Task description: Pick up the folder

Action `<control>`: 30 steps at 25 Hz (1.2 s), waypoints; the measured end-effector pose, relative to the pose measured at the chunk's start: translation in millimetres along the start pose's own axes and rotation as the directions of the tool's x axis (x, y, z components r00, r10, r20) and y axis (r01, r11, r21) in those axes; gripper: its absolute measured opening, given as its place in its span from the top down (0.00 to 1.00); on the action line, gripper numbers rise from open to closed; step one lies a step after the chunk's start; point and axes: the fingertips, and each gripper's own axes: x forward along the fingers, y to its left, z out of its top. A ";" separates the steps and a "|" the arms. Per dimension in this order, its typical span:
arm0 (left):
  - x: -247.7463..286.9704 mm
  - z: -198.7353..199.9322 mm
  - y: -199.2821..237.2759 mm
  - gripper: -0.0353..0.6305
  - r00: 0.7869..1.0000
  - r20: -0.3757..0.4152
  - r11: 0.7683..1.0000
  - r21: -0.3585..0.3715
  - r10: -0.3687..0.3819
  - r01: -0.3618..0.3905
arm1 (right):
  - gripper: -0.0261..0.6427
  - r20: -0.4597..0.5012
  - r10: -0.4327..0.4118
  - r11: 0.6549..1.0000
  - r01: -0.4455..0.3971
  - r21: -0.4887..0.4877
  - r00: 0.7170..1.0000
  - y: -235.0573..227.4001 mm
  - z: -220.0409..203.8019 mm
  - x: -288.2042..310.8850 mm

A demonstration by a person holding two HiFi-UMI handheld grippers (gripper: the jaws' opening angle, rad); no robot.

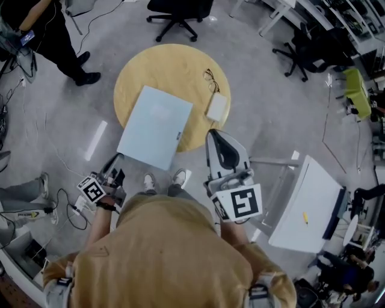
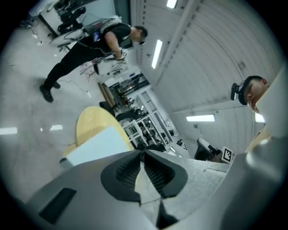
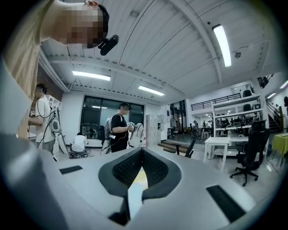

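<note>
The pale blue folder [image 1: 155,126] lies flat on a round yellow table [image 1: 150,66], its near edge hanging over the table's rim. My left gripper [image 1: 115,161] is low at the left, just short of the folder's near left corner, with its jaws shut and empty. In the left gripper view the folder [image 2: 96,143] and table [image 2: 90,123] sit just beyond the closed gripper [image 2: 142,155], tilted. My right gripper [image 1: 215,132] is at the table's near right edge, beside the folder, jaws together with nothing held. In the right gripper view the gripper [image 3: 142,151] points level across the room.
Glasses [image 1: 210,77] and a small white case [image 1: 217,106] lie on the table's right side. A white desk [image 1: 307,204] stands at the right. Office chairs [image 1: 177,15] are behind the table. A person in black [image 1: 51,36] stands at the far left, and cables [image 1: 66,207] lie on the floor.
</note>
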 end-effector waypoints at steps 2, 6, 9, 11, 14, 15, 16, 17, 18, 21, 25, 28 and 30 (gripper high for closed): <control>-1.2 -29.1 31.1 0.88 0.997 -0.066 0.997 -0.059 0.042 -0.046 | 0.96 -0.013 0.002 1.000 -0.002 -0.001 1.000 -5.9 -2.8 0.4; -10.4 -78.3 76.2 0.68 0.984 -0.146 0.958 -0.256 0.098 -0.134 | 0.96 -0.034 -0.001 1.000 0.000 -0.017 0.999 -13.9 -2.1 -1.7; -11.4 -96.3 90.6 0.59 0.990 -0.125 0.923 -0.367 0.069 -0.111 | 0.96 -0.051 -0.011 0.999 0.009 -0.031 0.999 -18.7 -3.1 -5.6; -4.5 -98.1 94.9 0.49 0.996 -0.080 0.911 -0.408 0.026 -0.056 | 0.96 -0.061 -0.015 0.999 0.013 -0.038 0.998 -21.2 -5.1 -7.4; 15.6 -100.4 101.4 0.29 1.000 -0.024 0.908 -0.419 0.007 -0.017 | 0.96 -0.078 -0.016 0.999 0.013 -0.047 0.997 -24.7 -6.8 -12.1; 22.0 -101.1 104.7 0.26 1.000 -0.009 0.906 -0.423 0.013 -0.015 | 0.96 -0.083 -0.016 0.999 0.012 -0.051 0.996 -24.8 -6.8 -13.9; 27.1 -100.8 108.3 0.26 1.000 0.008 0.903 -0.429 0.021 -0.015 | 0.96 -0.087 -0.016 0.998 0.012 -0.054 0.996 -24.1 -6.8 -15.7; 30.9 -99.4 111.6 0.25 0.999 0.027 0.899 -0.438 0.029 -0.015 | 0.96 -0.091 -0.017 0.998 0.012 -0.057 0.996 -22.9 -6.6 -17.2; 34.2 -97.2 114.6 0.25 0.998 0.046 0.895 -0.446 0.037 -0.012 | 0.96 -0.093 -0.019 0.998 0.013 -0.060 0.996 -21.7 -6.3 -18.4; 46.8 -94.5 120.8 0.25 0.994 0.096 0.896 -0.443 0.045 0.002 | 0.96 -0.100 -0.028 0.997 0.020 -0.073 0.995 -23.4 -6.4 -25.0; 63.6 -94.2 123.9 0.25 0.983 0.178 0.897 -0.441 0.041 0.042 | 0.96 -0.106 -0.042 0.996 0.032 -0.087 0.993 -31.9 -6.6 -40.1; 77.1 -97.3 127.5 0.25 0.981 0.191 0.896 -0.441 0.039 0.050 | 0.96 -0.091 -0.071 0.994 0.063 -0.089 0.993 -39.2 -1.6 -50.0; 83.8 -100.5 128.3 0.25 0.982 0.186 0.894 -0.446 0.042 0.046 | 0.96 -0.097 -0.086 0.992 0.077 -0.097 0.992 -44.7 -3.0 -59.4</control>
